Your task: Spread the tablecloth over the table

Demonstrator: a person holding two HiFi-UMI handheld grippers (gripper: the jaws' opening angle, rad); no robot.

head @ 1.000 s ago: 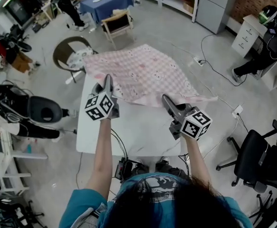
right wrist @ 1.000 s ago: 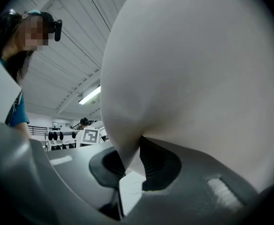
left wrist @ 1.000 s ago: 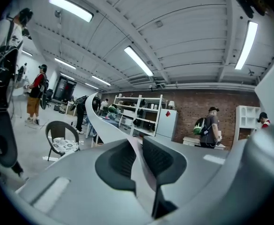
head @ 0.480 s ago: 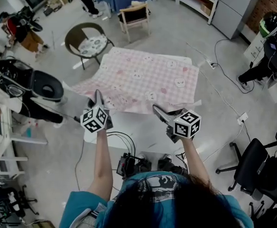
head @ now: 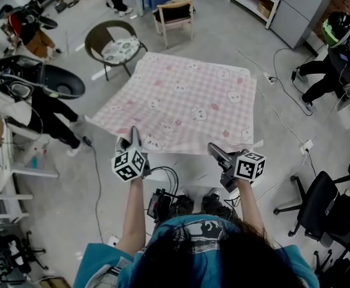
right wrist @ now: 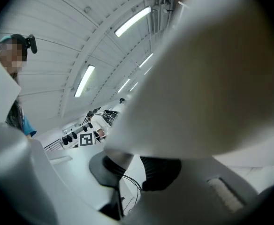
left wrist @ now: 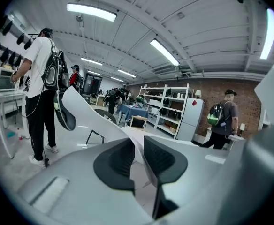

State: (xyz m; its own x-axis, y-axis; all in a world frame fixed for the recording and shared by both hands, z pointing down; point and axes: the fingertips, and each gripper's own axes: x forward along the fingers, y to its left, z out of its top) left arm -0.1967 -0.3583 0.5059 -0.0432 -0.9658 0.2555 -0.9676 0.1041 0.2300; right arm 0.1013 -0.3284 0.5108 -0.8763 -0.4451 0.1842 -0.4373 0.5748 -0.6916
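Tablecloth (head: 187, 104) now lies flat where it billowed, its hem drawn to 6 o'clock over the table (head: 190, 164). My right gripper (head: 214, 150) clamps the hem at 5 o'clock. The left gripper (head: 132, 135) at 7 has just been easing its jaws wider with the hem pinched between them, so I judge release is near.

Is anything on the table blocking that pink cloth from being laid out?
Nothing visible does. The tablecloth already covers most of the table; only a bare strip along the near edge shows.
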